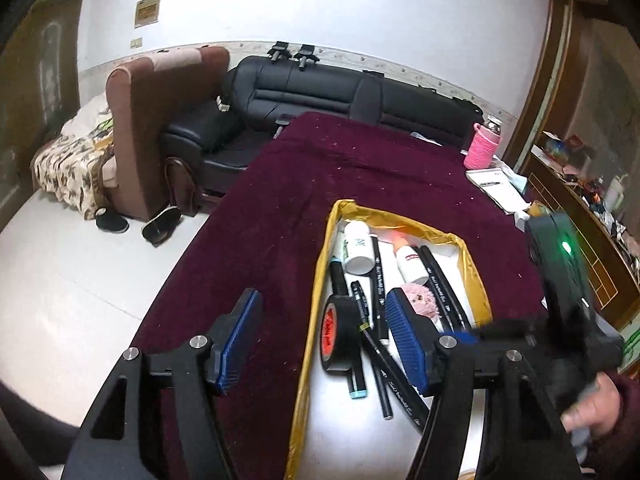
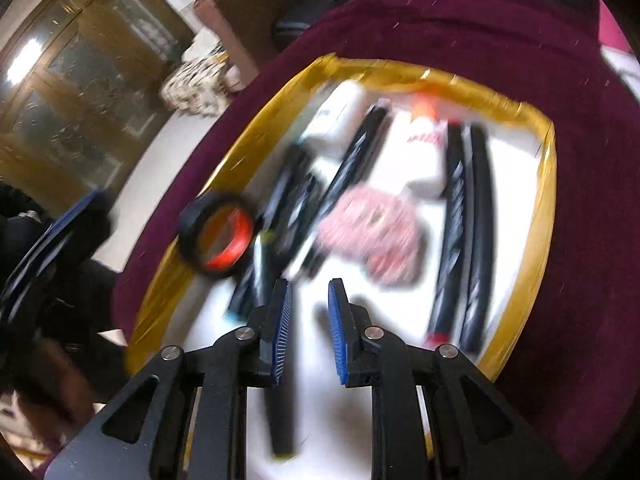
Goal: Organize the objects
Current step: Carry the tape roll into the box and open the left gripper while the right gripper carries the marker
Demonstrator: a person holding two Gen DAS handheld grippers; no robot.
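A white tray with a yellow rim lies on a maroon cloth and also shows in the right wrist view. It holds a black tape roll with an orange core, several black pens, two white bottles and a pink plush toy. My left gripper is open wide, straddling the tray's left rim above the tape roll. My right gripper hovers over the tray's near end, jaws a small gap apart and empty; the view is blurred.
The maroon cloth covers the table. A pink knitted bottle and white papers sit at its far right. A black sofa and brown armchair stand behind. A cluttered wooden cabinet is on the right.
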